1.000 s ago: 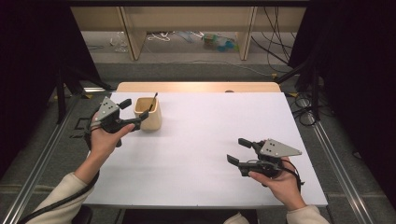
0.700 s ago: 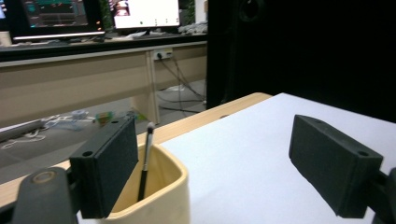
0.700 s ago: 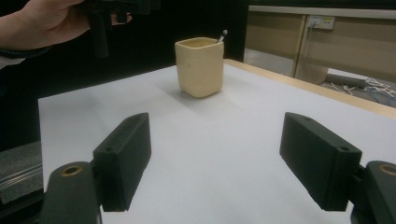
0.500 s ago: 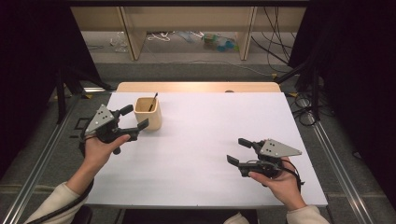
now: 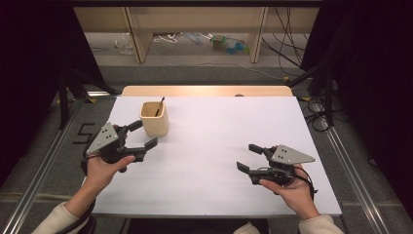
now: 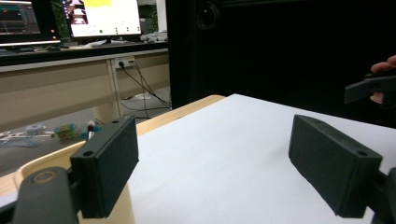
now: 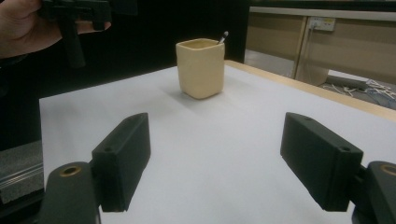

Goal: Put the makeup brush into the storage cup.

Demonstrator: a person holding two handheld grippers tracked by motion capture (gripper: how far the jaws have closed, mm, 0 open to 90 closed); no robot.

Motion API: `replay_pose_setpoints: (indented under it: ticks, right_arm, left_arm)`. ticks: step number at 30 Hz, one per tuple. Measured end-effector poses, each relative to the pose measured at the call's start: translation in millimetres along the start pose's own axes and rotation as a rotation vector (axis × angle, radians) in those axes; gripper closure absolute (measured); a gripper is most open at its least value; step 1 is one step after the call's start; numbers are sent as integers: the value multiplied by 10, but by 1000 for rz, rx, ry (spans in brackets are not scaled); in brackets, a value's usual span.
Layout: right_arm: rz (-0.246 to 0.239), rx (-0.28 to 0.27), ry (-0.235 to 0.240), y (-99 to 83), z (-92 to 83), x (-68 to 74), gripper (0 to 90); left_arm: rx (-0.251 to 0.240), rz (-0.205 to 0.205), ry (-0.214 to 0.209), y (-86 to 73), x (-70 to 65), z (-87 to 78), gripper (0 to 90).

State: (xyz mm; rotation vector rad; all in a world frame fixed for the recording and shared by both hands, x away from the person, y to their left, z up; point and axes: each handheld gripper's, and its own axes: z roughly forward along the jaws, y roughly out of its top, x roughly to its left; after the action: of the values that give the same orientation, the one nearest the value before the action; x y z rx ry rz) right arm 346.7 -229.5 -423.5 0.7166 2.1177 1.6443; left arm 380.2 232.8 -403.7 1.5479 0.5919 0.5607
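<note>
A cream square cup point(image 5: 155, 119) stands at the back left of the white table point(image 5: 214, 131), with a dark thin stick point(image 5: 159, 106) leaning in it. My left gripper point(image 5: 145, 133) hovers open just in front and left of the cup, nothing between its jaws. In the left gripper view point(image 6: 219, 163) the cup's rim point(image 6: 46, 161) sits behind the left jaw. My right gripper point(image 5: 247, 157) is held open and empty over the table's near right. In the right gripper view point(image 7: 215, 163) the cup point(image 7: 201, 67) stands well ahead, apart from the jaws.
A wooden strip point(image 5: 204, 91) edges the table's far side. Beyond it are wooden shelf legs and cables on the floor point(image 5: 224, 44). Metal rails point(image 5: 350, 165) run along both sides. Monitors point(image 6: 102, 18) stand on a desk in the left gripper view.
My left gripper has drawn back from beside the cup toward the near left edge of the table. The right gripper has stayed where it was.
</note>
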Motion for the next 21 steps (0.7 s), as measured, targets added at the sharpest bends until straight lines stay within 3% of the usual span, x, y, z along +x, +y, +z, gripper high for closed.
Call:
replay_pose_setpoints:
  ticks: [1,3,14,21]
  right_arm:
    - [9,-57,-5,-15,43,8,255]
    - [4,-45,14,-11,34,-3,255]
    - [1,-44,15,-10,27,-6,254]
    - [6,-43,16,-14,34,-2,253]
  left_arm:
    - [-1,10,-3,-7,-5,-6,158]
    - [1,7,-14,-31,-30,-21,157]
    - [32,10,-25,-152,-127,-146,154]
    - [46,-2,-44,-203,-182,-143,154]
